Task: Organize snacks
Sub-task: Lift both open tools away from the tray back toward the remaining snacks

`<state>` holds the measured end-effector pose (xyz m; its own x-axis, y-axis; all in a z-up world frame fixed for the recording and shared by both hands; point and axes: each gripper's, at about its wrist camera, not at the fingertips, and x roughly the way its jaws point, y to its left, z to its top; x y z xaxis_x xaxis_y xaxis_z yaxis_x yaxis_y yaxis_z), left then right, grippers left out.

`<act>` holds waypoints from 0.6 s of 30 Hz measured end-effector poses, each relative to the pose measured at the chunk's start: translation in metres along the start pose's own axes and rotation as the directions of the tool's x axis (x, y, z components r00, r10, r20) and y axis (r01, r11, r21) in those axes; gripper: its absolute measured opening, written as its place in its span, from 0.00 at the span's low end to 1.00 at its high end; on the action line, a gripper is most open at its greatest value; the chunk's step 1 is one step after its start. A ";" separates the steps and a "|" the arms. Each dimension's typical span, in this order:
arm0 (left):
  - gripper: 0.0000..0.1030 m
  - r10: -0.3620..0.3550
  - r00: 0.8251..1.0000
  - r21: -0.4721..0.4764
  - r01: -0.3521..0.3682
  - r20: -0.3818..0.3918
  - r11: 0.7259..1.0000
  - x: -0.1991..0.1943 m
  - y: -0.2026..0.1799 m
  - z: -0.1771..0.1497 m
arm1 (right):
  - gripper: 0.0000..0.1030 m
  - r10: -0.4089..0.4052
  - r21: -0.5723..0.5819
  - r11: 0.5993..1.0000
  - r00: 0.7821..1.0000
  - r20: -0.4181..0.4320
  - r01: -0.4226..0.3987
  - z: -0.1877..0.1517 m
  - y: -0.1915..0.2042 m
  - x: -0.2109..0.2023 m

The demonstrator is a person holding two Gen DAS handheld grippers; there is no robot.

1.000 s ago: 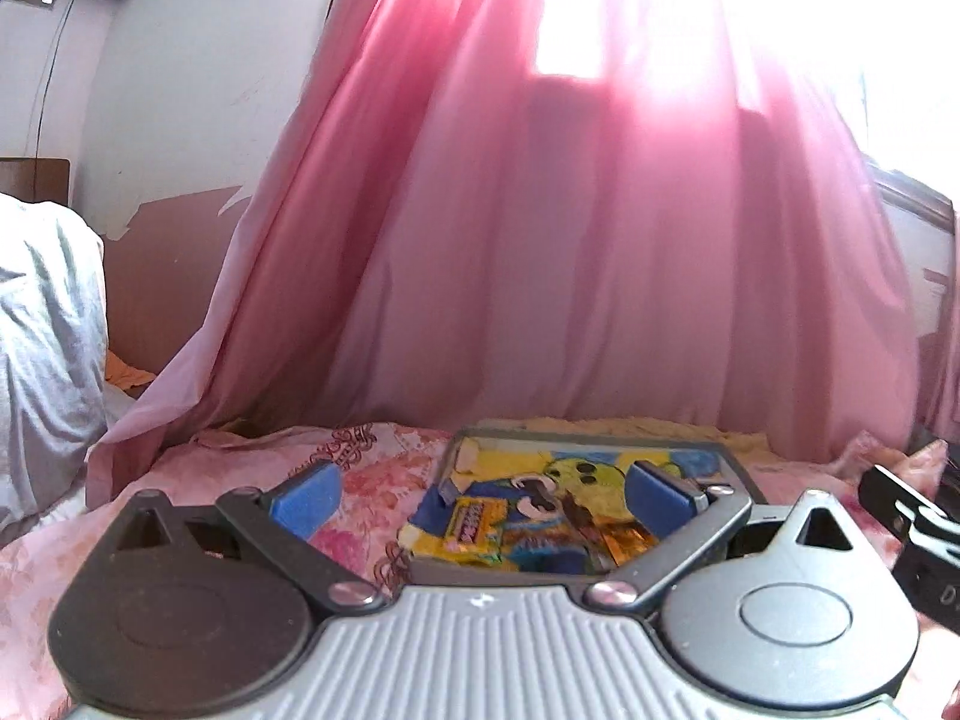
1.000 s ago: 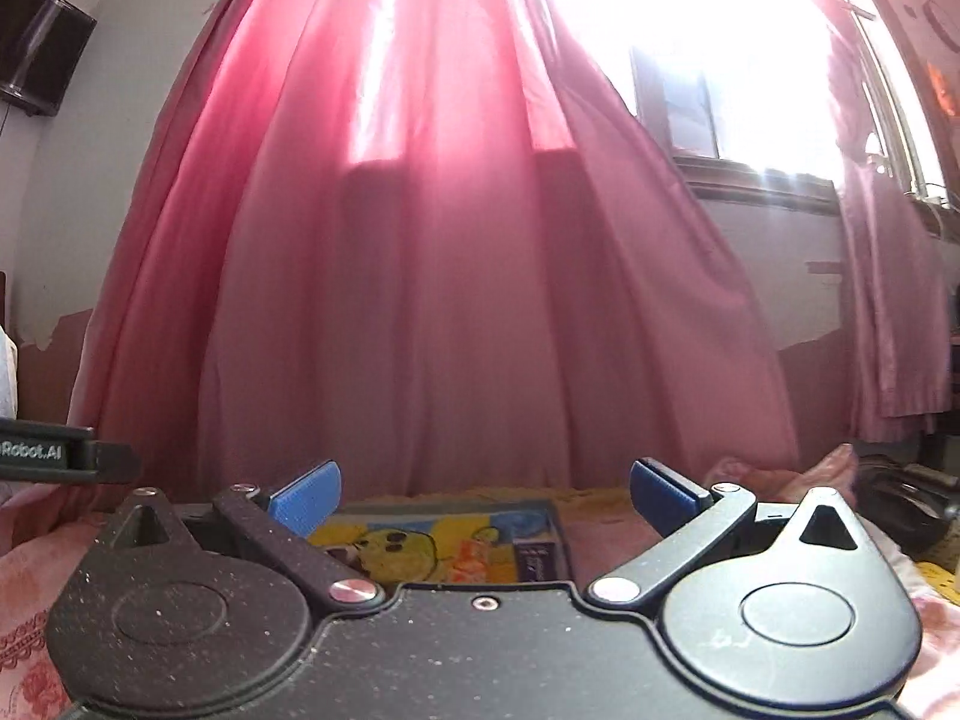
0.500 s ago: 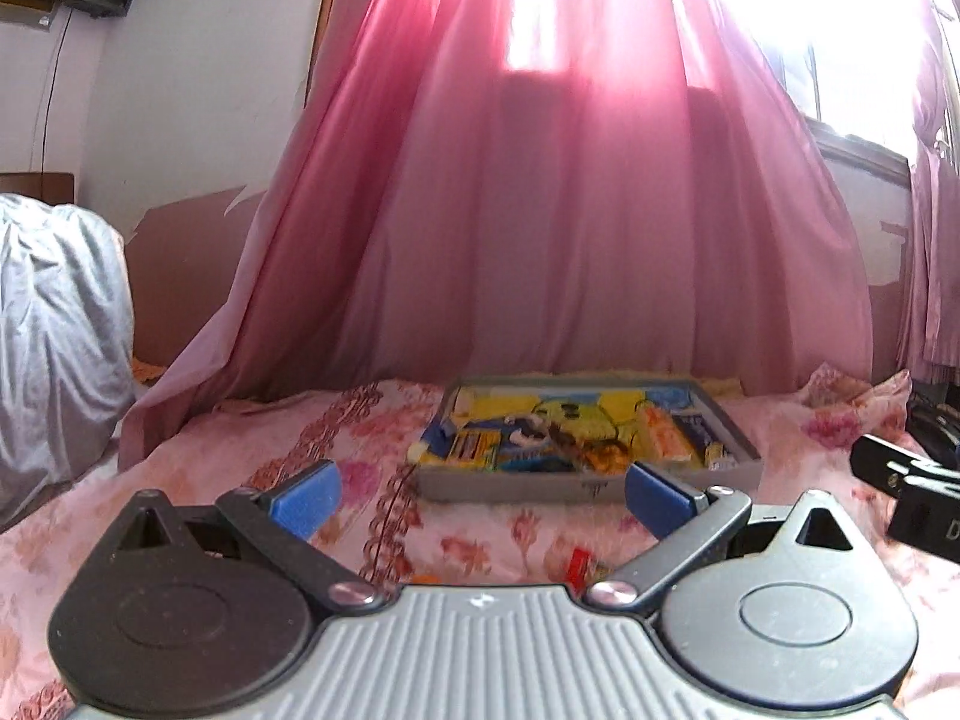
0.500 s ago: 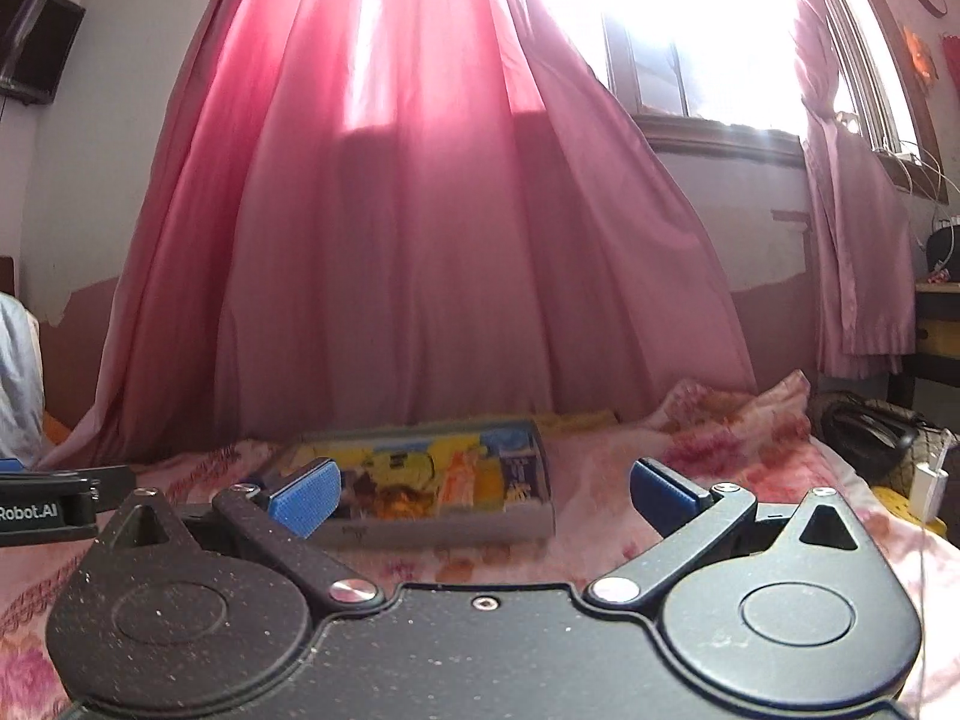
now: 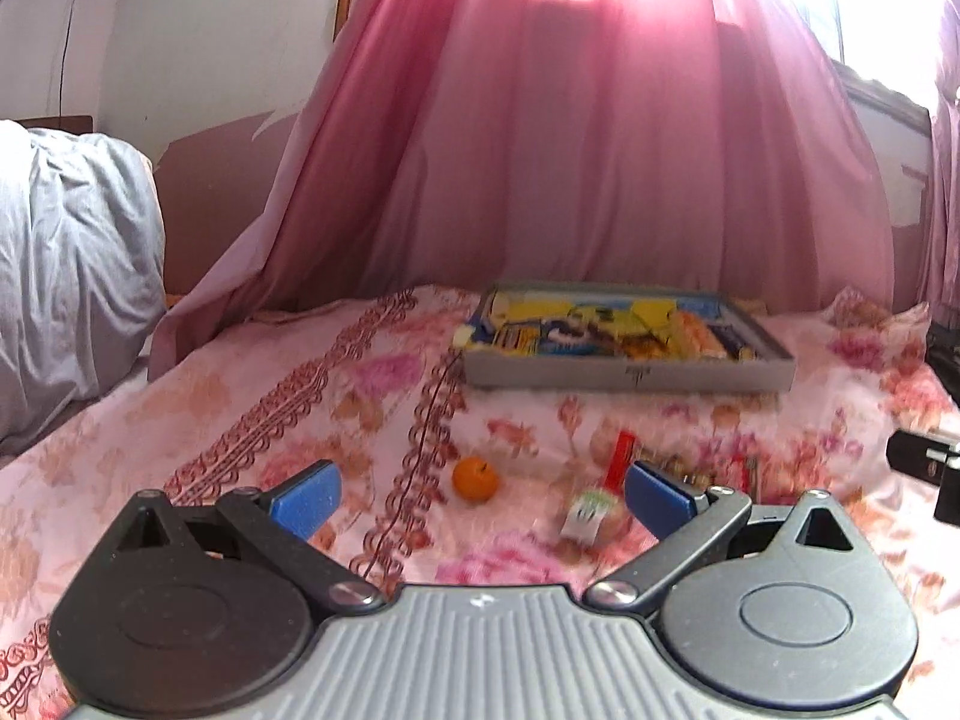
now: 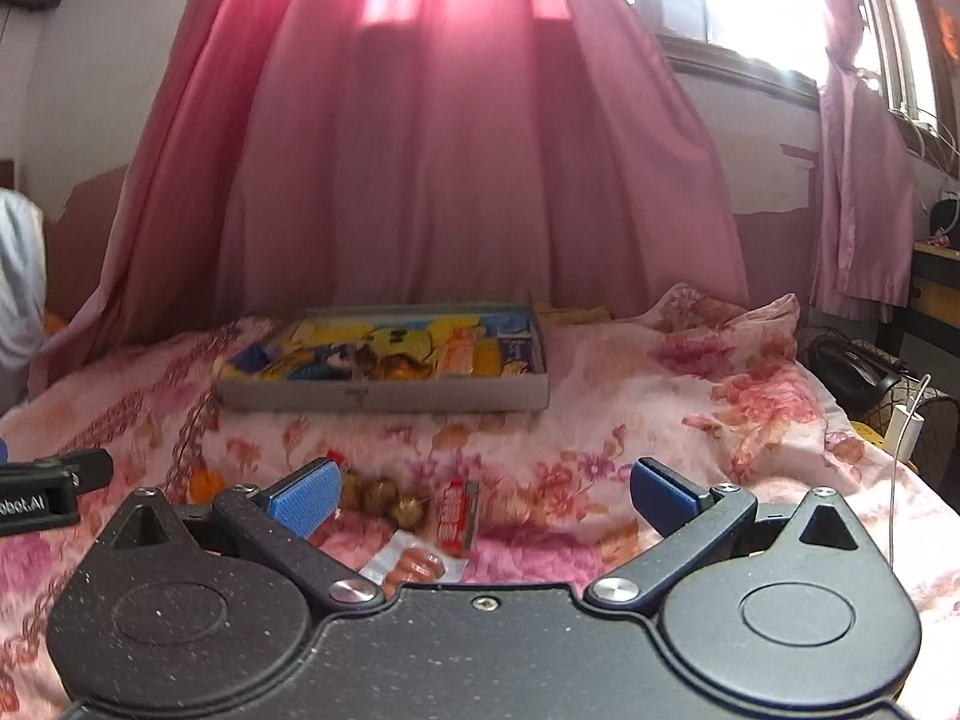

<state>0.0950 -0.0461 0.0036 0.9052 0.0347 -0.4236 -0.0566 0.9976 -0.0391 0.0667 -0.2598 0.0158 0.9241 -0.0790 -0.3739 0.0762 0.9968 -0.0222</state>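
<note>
Your loose snacks lie on the bed's flowered sheet (image 5: 336,396), on the near side of the grey tray (image 5: 630,375) and apart from it. In the left wrist view a small orange fruit (image 5: 474,479) sits alone, and just to its right a red stick packet (image 5: 620,458) lies with its long axis running toward the tray, tilted a little right at its far end. A white and green wrapper (image 5: 587,515) lies near the packet's near end, too blurred to name. In the right wrist view a cluster of gold-wrapped candies (image 6: 384,498) sits beside a red and white packet (image 6: 459,513) whose long axis also runs toward the tray. Nearest you, a clear-wrapped sausage snack (image 6: 414,564) lies at a slant, partly hidden by the gripper body.

The tray lies flat with its long axis across the bed, its long near wall facing you, close to the pink curtain (image 5: 570,150) at the bed's far edge. It holds bright yellow and blue packets, lying flat; their labels are too blurred to read.

Your left gripper (image 5: 477,495) hovers low over the sheet, pointing toward the tray, its blue fingers (image 5: 306,495) spread wide and empty around the fruit and red packet. Your right gripper (image 6: 486,492) is held level to the right, fingers (image 6: 309,495) likewise wide apart, holding nothing, with the candies and packets between them.
</note>
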 end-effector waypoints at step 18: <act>1.00 -0.007 0.975 0.189 0.050 -0.223 0.981 0.050 0.022 -0.006 | 0.99 0.050 -0.228 0.967 0.967 -0.251 -0.109 -0.022 0.050 0.041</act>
<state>0.1365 -0.0229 -0.0243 0.7890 0.0139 -0.6143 0.0697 0.9913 0.1118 0.0997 -0.2126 -0.0213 0.8033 -0.0243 -0.5950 -0.1130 0.9748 -0.1924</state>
